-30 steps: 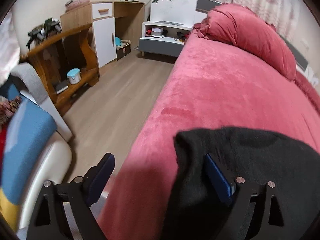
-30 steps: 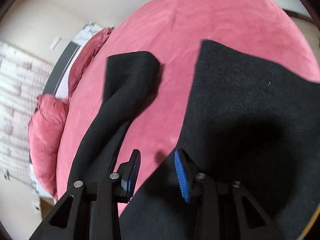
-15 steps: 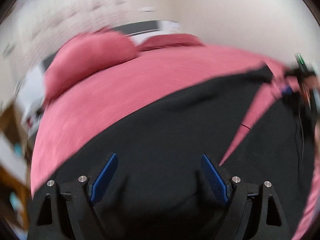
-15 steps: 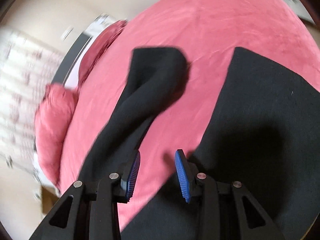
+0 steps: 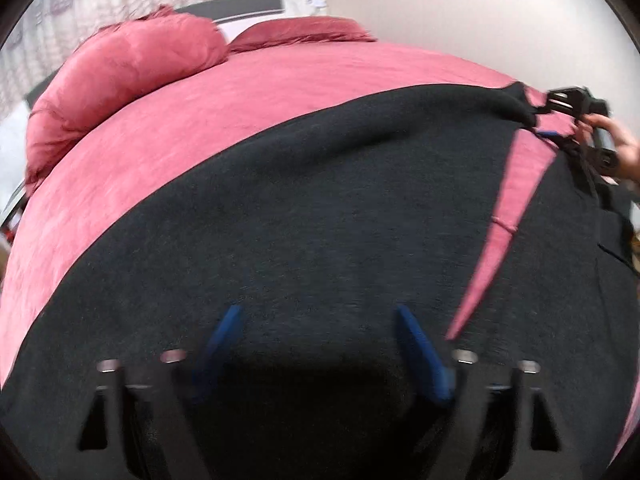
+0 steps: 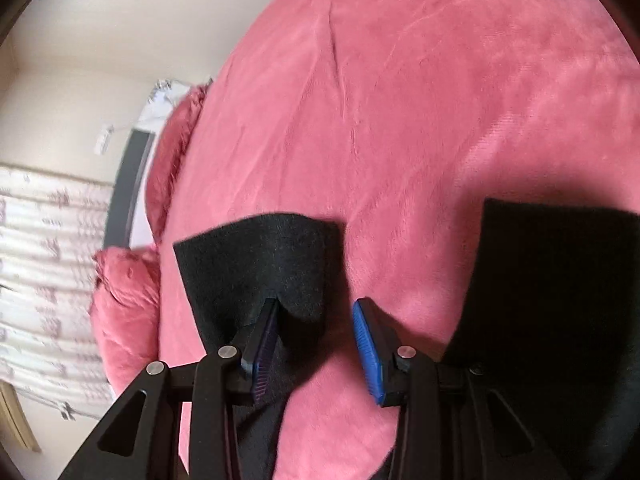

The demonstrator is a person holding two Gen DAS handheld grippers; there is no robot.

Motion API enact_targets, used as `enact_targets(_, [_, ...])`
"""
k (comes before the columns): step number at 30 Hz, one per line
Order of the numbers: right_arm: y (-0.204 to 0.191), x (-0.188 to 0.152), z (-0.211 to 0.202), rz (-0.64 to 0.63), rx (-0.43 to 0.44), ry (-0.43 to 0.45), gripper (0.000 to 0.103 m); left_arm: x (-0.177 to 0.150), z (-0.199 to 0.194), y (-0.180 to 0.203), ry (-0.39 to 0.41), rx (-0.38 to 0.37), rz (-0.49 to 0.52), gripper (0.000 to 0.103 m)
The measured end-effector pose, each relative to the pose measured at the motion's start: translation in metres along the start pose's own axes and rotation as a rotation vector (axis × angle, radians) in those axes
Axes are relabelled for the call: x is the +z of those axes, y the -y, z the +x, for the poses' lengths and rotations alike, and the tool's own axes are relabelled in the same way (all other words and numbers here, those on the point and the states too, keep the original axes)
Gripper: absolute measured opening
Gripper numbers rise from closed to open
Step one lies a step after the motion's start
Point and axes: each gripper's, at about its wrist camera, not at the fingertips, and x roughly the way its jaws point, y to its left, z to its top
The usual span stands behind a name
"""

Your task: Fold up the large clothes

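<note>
A large black garment (image 5: 320, 220) lies spread on the pink bed (image 5: 240, 92). My left gripper (image 5: 320, 328) is open just above the garment's body, holding nothing. In the left wrist view my right gripper (image 5: 560, 120) is at the far right, by the garment's sleeve. In the right wrist view my right gripper (image 6: 316, 320) is open around the black sleeve end (image 6: 260, 252), whose edge lies against the left finger. The garment's body (image 6: 560, 280) lies to the right.
Pink pillows (image 5: 120, 72) lie at the head of the bed, with a dark headboard (image 5: 240, 4) and patterned curtains (image 6: 40, 260) behind. A cream wall (image 5: 440, 8) runs along the far side of the bed.
My left gripper swung from the bed's edge, facing the room, to over the garment's body. My right gripper moved up along the sleeve to its end, jaws a little wider.
</note>
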Motion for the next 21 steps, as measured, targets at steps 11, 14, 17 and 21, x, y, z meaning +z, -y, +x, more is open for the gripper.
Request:
enact_targets(11, [-0.076,-0.003,-0.068,-0.128,0.251,0.054,0.008,0.014,-0.040,-0.015,0.022,-0.160,-0.133,0.004])
enact_targets(14, [-0.088,-0.010,-0.092,-0.168,0.252,0.050,0.008,0.009,-0.044,-0.013,0.003,-0.177,-0.128,0.023])
enact_targets(17, [-0.084,-0.011,-0.098,-0.176,0.185,0.045,0.008,0.000,-0.036,-0.006,-0.025,-0.121,-0.053,0.086])
enact_targets(21, [-0.045,-0.010,-0.082,-0.013,0.129,0.028,0.008,-0.016,-0.018,0.003,-0.089,-0.030,0.034,0.074])
